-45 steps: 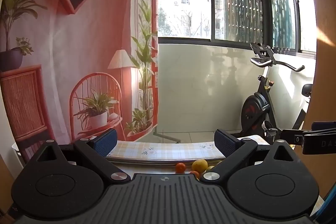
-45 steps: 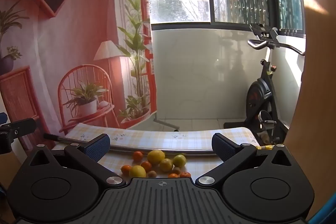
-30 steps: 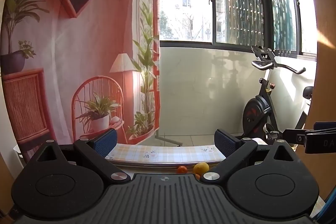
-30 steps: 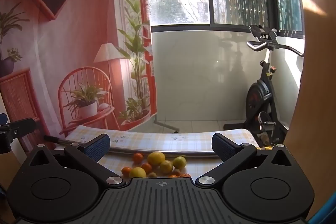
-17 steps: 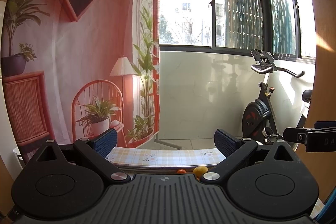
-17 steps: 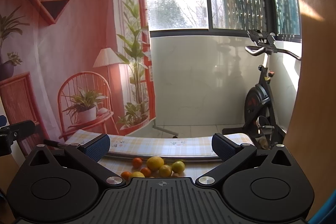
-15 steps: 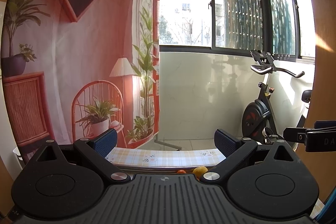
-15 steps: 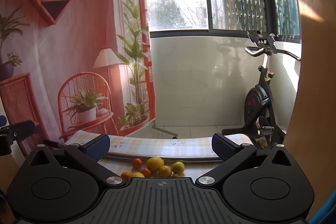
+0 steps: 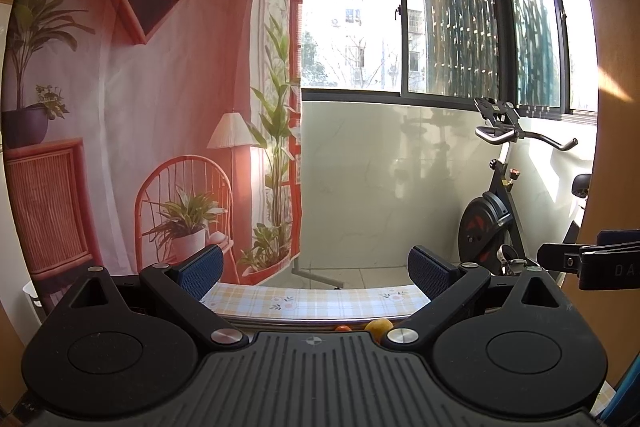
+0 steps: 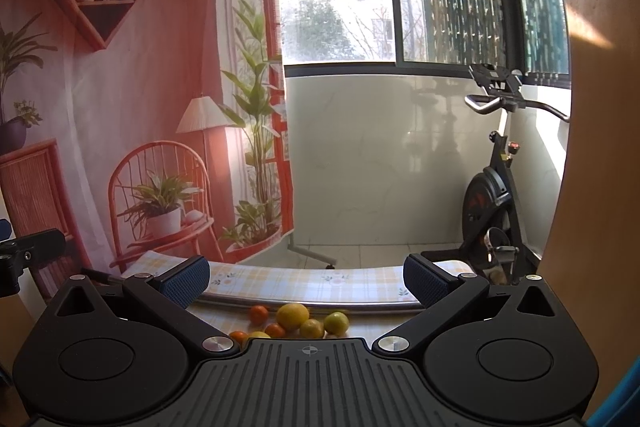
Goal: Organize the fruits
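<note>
Several small citrus fruits lie in a loose cluster on a checked tablecloth (image 10: 304,285). In the right wrist view I see a large yellow lemon (image 10: 293,315), a green-yellow lime (image 10: 336,323), a small orange (image 10: 259,314) and others, partly hidden behind the gripper body. In the left wrist view only the tops of a lemon (image 9: 378,327) and an orange (image 9: 343,328) show. My right gripper (image 10: 306,281) is open and empty, held above and before the fruits. My left gripper (image 9: 316,267) is open and empty, further left.
A printed backdrop curtain (image 10: 132,99) hangs behind the table's far edge (image 10: 312,305). An exercise bike (image 10: 496,195) stands at the back right by the window. The other gripper's tip shows at the right edge of the left wrist view (image 9: 592,263).
Both grippers have tilted upward, so the fruits have sunk lower in both views and fewer of them show. Both stay open.
</note>
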Action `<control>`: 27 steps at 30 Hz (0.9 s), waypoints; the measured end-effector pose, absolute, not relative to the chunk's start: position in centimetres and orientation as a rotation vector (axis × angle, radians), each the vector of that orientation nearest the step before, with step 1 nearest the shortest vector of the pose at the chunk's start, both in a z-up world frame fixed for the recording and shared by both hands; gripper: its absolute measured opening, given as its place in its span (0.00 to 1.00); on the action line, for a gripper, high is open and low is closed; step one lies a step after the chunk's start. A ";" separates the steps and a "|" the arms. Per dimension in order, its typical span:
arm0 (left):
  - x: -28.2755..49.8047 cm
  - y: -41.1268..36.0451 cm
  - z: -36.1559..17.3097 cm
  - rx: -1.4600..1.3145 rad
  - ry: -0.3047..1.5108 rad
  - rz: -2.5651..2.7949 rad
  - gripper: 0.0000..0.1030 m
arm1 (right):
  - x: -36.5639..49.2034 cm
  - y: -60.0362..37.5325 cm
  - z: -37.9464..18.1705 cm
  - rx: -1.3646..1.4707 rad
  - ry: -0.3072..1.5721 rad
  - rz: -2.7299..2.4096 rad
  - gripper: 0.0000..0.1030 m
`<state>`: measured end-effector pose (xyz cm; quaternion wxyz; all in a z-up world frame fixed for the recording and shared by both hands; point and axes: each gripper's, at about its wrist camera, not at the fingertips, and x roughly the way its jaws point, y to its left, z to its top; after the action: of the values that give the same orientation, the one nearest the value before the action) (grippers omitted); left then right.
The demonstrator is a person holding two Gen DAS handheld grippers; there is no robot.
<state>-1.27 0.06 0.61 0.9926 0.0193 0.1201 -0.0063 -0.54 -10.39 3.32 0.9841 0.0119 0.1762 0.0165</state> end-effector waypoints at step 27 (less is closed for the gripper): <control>-1.4 0.0 0.8 0.038 0.236 -0.014 0.97 | -0.6 -10.3 3.4 0.024 0.354 0.033 1.00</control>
<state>-1.41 0.04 0.79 0.9929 0.0190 0.1176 -0.0070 -0.55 -10.32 3.41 0.9841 0.0117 0.1763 0.0163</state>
